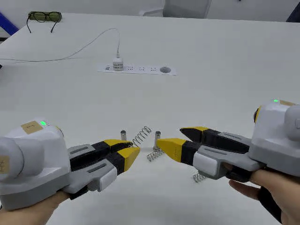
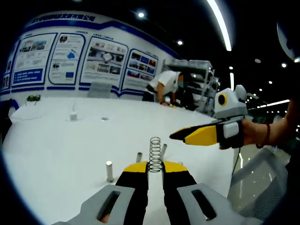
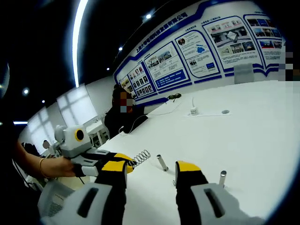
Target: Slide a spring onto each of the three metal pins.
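Note:
My left gripper [image 1: 135, 152] [image 2: 155, 167] is shut on the end of a steel spring [image 1: 142, 136] [image 2: 155, 153] that sticks out past its yellow tips. Three short metal pins stand upright on the white table [image 2: 109, 170] [image 2: 139, 157] [image 2: 163, 150]; in the head view one pin [image 1: 123, 135] stands left of the held spring and another [image 1: 157, 137] right of it. My right gripper [image 1: 171, 137] [image 3: 152, 167] is open, its tips just right of that pin. Two loose springs lie on the table, one [image 1: 155, 154] under the right gripper's tips, one [image 1: 198, 177] beneath its body.
A white power strip [image 1: 137, 69] with a plugged charger and cable lies farther back on the table [image 1: 220, 70]. Dark glasses [image 1: 44, 17] rest at the far left corner. People stand beyond the table's edge in both gripper views.

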